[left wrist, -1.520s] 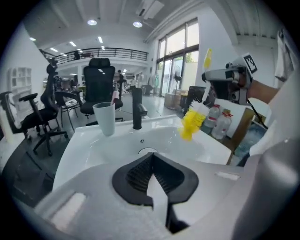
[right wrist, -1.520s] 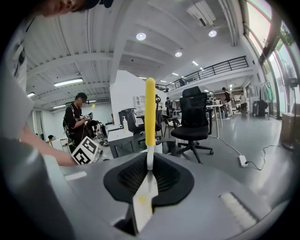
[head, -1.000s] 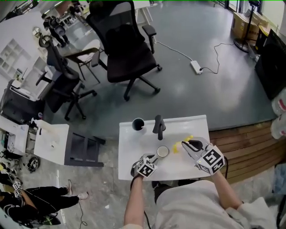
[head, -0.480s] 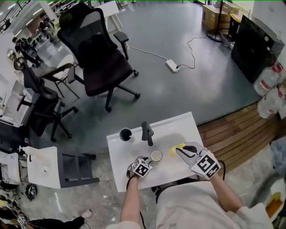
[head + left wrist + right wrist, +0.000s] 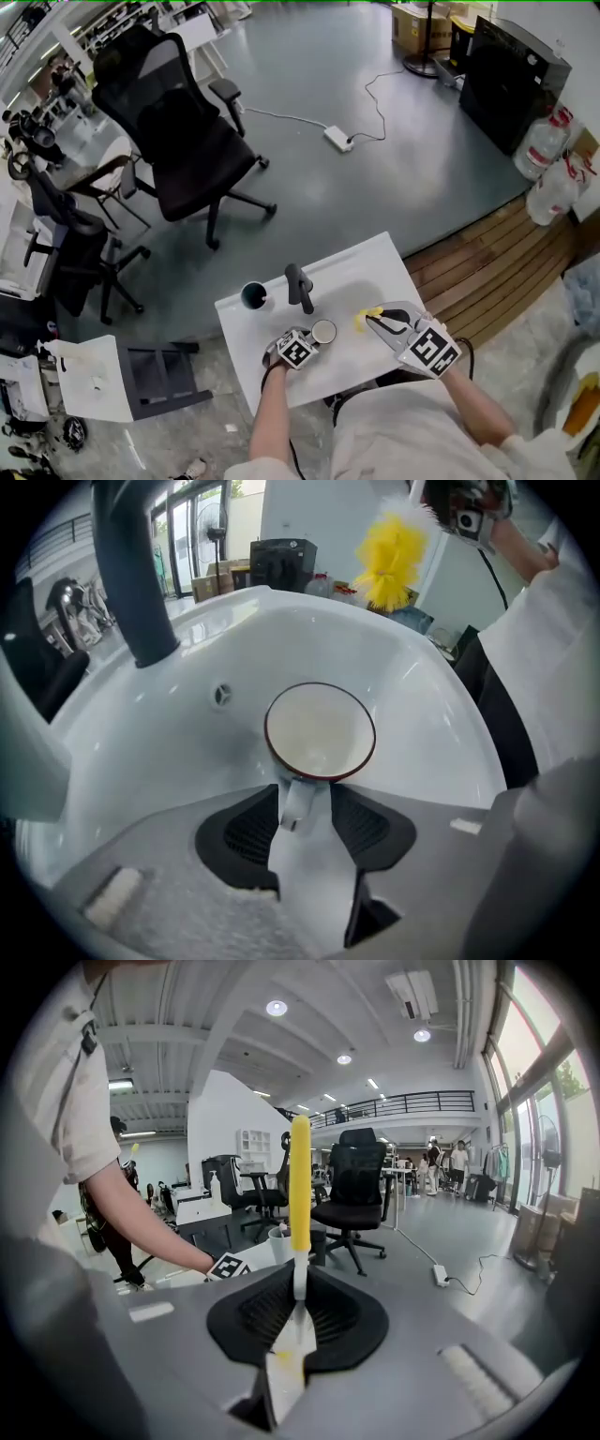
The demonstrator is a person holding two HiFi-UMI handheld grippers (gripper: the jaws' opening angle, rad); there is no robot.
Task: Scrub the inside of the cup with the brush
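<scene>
White enamel cup with a dark red rim (image 5: pixel 323 331) (image 5: pixel 320 729) stands upright, mouth up, in the white sink basin (image 5: pixel 246 330) (image 5: pixel 178 747), its handle pointing to the near side between the pads of the left gripper (image 5: pixel 313 338) (image 5: pixel 305 810), whose jaws have just been opening and stand slack around it. Right gripper (image 5: pixel 377 322) (image 5: pixel 298 1305) is clamped on the yellow brush (image 5: pixel 366 319) (image 5: pixel 300 1180), whose long axis runs out along the jaws, head leftward to the cup.

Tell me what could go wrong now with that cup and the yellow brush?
1. The jaws of the left gripper have just been opening. The handle of the cup sits loose between them, so the cup may slide or tip in the sink when scrubbed.
2. The right gripper pinches the brush at the thin end of its stick, so it could twist or slip under pressure.
</scene>
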